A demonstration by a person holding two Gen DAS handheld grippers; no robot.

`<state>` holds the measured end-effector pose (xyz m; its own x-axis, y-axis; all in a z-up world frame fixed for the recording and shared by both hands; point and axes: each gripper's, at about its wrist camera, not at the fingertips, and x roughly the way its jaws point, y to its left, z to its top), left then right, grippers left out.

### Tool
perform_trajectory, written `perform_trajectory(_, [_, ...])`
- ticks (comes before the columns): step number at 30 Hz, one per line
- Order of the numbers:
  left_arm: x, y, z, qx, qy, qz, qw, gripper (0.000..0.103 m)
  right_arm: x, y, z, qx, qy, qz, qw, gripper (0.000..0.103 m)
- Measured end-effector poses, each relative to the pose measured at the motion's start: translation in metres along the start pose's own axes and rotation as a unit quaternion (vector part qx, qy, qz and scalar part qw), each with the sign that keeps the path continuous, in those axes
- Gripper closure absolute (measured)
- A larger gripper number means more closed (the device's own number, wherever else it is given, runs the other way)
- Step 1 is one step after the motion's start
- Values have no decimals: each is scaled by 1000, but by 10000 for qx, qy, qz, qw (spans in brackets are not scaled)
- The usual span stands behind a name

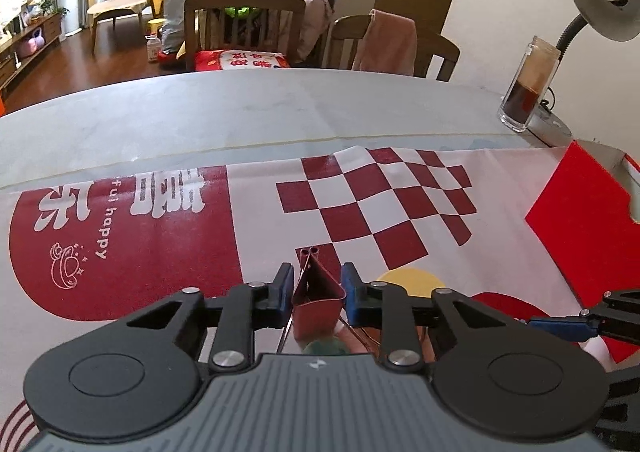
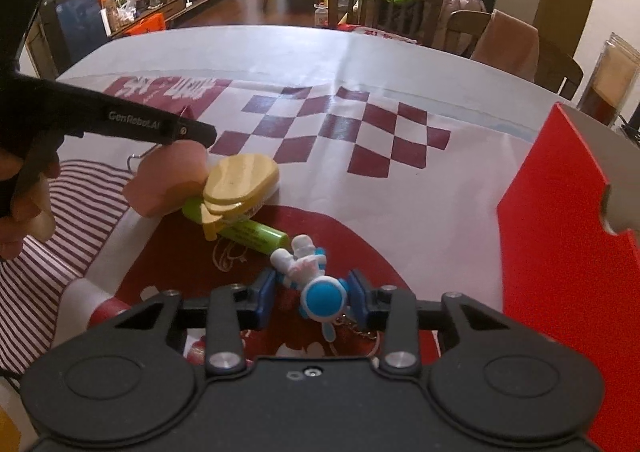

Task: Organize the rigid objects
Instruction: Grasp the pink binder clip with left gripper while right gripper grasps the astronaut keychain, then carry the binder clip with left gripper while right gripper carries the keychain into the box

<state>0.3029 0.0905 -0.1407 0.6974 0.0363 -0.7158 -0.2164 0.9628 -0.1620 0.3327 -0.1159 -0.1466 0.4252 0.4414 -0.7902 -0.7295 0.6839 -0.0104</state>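
Red-checked cloth is covering the desk, where the left hand-held gripper [image 1: 316,290] is clenching a stiff, light binder clip [image 1: 318,298] by its body, the right hand-held gripper [image 2: 313,294] pinching a hard, slippery astronaut keychain [image 2: 310,278] left of the red box [image 2: 568,252].

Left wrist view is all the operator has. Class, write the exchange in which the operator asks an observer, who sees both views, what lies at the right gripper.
Operator: What sits at the right gripper?
Observer: A blue-and-white toy figure lies between its two fingers.
Operator: Anything beyond that?
Observer: A green tube, its far end under a wooden brush.
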Motion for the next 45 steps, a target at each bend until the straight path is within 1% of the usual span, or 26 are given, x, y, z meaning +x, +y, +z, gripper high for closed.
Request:
perform_trajectory(5, [-11, 11, 4, -153, 2, -33, 9999, 80, -13, 1, 2, 124, -34, -111, 9999, 66])
perform_trajectory(14, [-49, 35, 1, -509, -81, -138, 9986, 80, -57, -2, 1, 441, -221, -21, 9988, 66])
perform_trajectory(21, [-82, 34, -2, -611, -143, -282, 9976, 80, -96, -5, 1, 617, -367, -29, 9974, 66])
perform_trajectory(25, [-100, 24, 0, -561, -161, -449, 9973, 80, -117, -10, 1, 678, -438, -81, 9967, 66])
perform_trajectory(33, [-130, -15, 4, -192, -311, -727, 9967, 80, -152, -25, 3, 685, -606, -287, 9954, 66])
perform_trajectory(40, [-151, -55, 16, -12, -564, -1005, 9933, 80, -177, -55, 6, 664, -820, -443, 9934, 66])
perform_trajectory(45, [-154, -89, 26, 95, -655, -1144, 9912, 80, -186, -82, 6, 669, -885, -539, 9924, 66])
